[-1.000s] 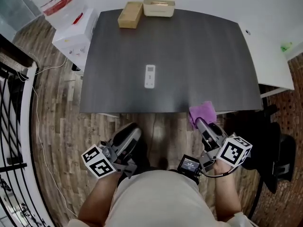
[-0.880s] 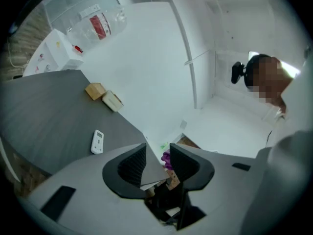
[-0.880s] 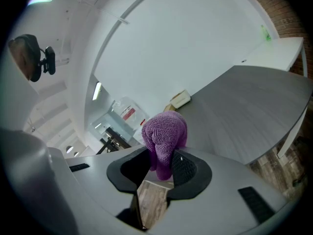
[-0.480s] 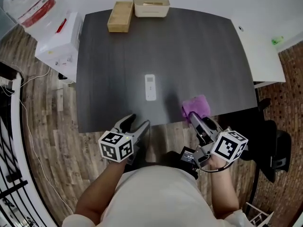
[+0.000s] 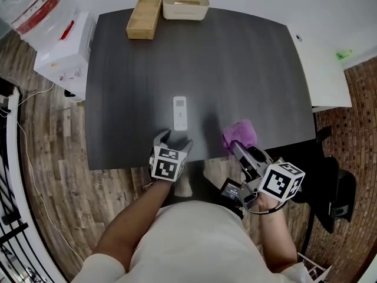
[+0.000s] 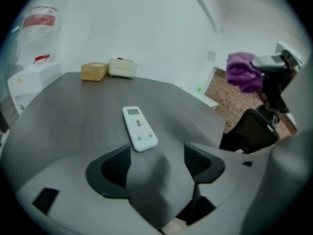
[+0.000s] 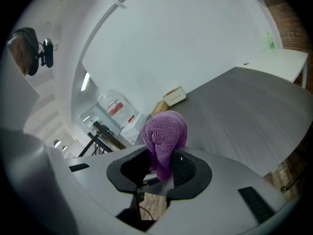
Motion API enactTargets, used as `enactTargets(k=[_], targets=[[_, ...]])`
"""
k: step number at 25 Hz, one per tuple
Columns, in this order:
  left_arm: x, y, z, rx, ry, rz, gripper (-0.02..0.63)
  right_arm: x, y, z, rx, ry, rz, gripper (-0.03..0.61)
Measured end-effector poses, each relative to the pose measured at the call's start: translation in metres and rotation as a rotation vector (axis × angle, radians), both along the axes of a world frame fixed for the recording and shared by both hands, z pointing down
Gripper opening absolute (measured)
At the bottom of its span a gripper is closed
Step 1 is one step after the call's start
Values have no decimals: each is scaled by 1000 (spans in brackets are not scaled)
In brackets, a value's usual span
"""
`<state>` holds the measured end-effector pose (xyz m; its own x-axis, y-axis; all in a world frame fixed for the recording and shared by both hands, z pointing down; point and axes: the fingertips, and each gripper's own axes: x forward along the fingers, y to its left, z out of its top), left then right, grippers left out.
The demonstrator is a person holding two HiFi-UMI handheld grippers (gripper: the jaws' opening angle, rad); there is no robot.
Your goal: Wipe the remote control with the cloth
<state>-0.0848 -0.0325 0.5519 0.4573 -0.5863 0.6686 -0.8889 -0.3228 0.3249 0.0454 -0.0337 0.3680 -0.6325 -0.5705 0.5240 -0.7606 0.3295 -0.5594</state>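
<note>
- The left gripper (image 6: pixel 155 163) has its jaws spread wide; they have just been opening, and only bare tabletop shows in the gap between them.
- The slim white plastic remote control (image 6: pixel 139 129) lies face up on the dark grey wood-grain table (image 5: pixel 247 69), just ahead of the left gripper's jaw tips and outside the gap.
- In the left gripper view the remote control's near end sits close to the tip of the left-hand jaw, a little to that side of the gap's middle line, and its long body runs away from the jaws with the small screen at the far end.
- No jaw pad touches the remote control.
- The right gripper (image 7: pixel 159 168) has its jaws closed on a bunched purple terry cloth (image 7: pixel 165 136). The pads pinch the cloth's lower fold, and the rest bulges up and forward past the jaw tips.
- In the head view the cloth, out in front of the right gripper's jaws, hangs over the table's near edge. The remote control lies to the left of those jaws, apart from the cloth, with bare tabletop between.
- Far beyond both pairs of jaws, at the table's back edge, a tan rectangular box (image 5: pixel 144 17) stands just beside a shallow cream tray (image 5: pixel 185 6).
</note>
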Motion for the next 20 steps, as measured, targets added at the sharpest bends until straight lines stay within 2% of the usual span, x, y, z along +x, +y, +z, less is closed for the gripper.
enactTargets(k=[6,10,15,17,20], targets=[[-4,-43,24,-7,-184,-152,345,9,-23,5,-22,30,-81,110],[-7,-57,37,0,-266,-153,344,10,-32,7,-27,34,-121,110],[-3,-57,37,60,-258,-72,325,21,-37,17,-43,44,-133,110],[2,-52,36,79,-250,5,293,21,-37,23,-45,63,-161,110],[18,-39,35,117,-252,176,287,14,-33,36,-47,100,-243,110]])
